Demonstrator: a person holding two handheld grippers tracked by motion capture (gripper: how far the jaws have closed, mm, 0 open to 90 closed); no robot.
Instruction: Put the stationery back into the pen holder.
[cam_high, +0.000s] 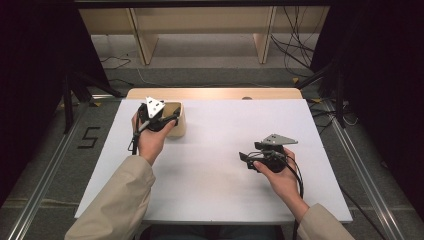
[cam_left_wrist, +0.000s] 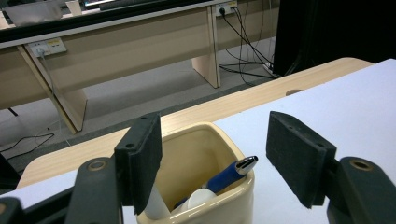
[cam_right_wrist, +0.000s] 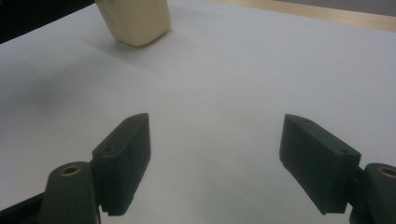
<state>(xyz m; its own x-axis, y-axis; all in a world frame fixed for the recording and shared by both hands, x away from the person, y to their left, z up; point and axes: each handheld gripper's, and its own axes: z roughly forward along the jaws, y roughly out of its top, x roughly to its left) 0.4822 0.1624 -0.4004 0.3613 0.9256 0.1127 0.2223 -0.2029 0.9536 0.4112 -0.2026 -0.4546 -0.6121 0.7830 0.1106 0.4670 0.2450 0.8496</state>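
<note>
The one piece of writing that can be read is a black "5" (cam_high: 88, 137) marked on the floor left of the desk (cam_high: 220, 190); the cup (cam_left_wrist: 205, 158), the pen (cam_left_wrist: 229, 173) and both grippers carry no label that can be made out.

The cup is cream-coloured and glossy, squarish with rounded corners and a thick rim, and it stands upright on the white sheet covering the desk; in it leans a blue pen with a silver tip, its upper end resting against the rim on the right-hand side in the left gripper view; beside the pen lie two white things (cam_left_wrist: 198, 198), one rounded and one tube-like, too little of them showing to name.

The left gripper (cam_left_wrist: 215, 158) hangs just above and behind the cup, its jaws spread wide with the cup's mouth showing between them; the pads touch neither cup nor pen and hold nothing.

The right gripper (cam_right_wrist: 215, 163) is well apart from the cup, low over bare white sheet; its jaws stand wide apart and empty; in its own view the cup sits far ahead and to the left of the jaws.

In the high view the left gripper (cam_high: 157, 116) overlaps the cup's near-left side, and the right gripper (cam_high: 250, 159) points left.
</note>
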